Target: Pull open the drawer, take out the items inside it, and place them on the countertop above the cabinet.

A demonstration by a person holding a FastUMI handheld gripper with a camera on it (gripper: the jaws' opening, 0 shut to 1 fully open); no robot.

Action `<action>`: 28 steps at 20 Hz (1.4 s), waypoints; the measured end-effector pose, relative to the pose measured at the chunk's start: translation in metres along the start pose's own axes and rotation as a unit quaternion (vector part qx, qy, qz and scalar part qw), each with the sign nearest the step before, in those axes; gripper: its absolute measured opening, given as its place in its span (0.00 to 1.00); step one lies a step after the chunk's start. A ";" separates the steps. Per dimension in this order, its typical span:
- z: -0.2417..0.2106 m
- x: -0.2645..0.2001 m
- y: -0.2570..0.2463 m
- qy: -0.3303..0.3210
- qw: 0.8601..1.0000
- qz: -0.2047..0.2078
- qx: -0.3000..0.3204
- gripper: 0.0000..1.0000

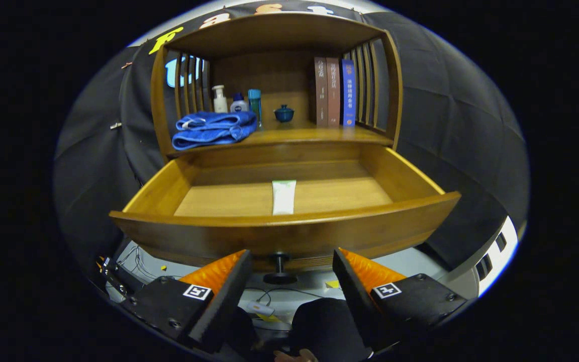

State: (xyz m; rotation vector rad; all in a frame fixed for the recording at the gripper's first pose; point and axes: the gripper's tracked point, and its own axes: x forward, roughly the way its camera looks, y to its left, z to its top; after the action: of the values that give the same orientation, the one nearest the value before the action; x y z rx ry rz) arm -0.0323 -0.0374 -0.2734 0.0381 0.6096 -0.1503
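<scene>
Cabinet (274, 35) of warm brown wood stands ahead of us, with slatted sides and an open shelf area above its desk (314, 136). Below that surface the drawer (279, 236) is pulled well out toward us, its curved front just beyond the hand-held gripper (292, 264). On the drawer floor we see one pale tube (284, 197), lying lengthwise near the middle, its near end close to the drawer front.

On the desk, a folded blue towel (212, 129) sits at one end, overhanging the edge slightly. Three upright books (334, 91) stand together at the other end, against the slats. Behind the towel we see a white pump bottle (219, 99), a small white jar with a blue cap (238, 103) and a slim teal bottle (255, 103), close together. A small blue lidded pot (284, 113) sits alone between the bottles and the books.

The hand-held gripper's fingers are spread wide, holding nothing, and the drawer's dark knob (280, 266) shows between them, touching neither.
</scene>
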 end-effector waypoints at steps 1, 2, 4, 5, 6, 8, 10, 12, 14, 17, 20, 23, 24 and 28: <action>0.012 -0.004 0.001 -0.008 1.000 0.003 -0.001 1.00; 0.025 -0.009 0.001 -0.014 1.000 0.005 -0.002 1.00; 0.052 -0.007 0.005 -0.024 1.000 0.017 0.003 1.00; 0.067 0.000 0.008 -0.029 0.999 0.026 0.009 1.00; 0.077 0.009 0.009 -0.029 0.999 0.031 0.013 0.99; 0.093 0.032 0.009 -0.015 0.999 0.030 0.012 1.00; 0.102 0.059 0.015 0.010 0.999 0.035 0.007 1.00; 0.097 0.090 0.017 0.060 0.998 0.034 0.000 1.00; 0.085 0.115 0.020 0.114 0.993 0.038 0.006 1.00; 0.060 0.143 0.019 0.183 0.982 0.028 0.027 1.00; 0.031 0.160 0.018 0.254 0.967 0.024 0.022 1.00; 0.014 0.170 0.014 0.303 0.953 0.011 0.017 1.00; 0.010 0.174 0.011 0.316 0.949 0.001 0.014 1.00; -0.009 0.179 0.009 0.370 0.929 -0.012 0.026 0.99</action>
State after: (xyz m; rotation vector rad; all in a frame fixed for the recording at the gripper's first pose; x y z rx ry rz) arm 0.1088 -0.0515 -0.3840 0.1421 1.3631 -0.1762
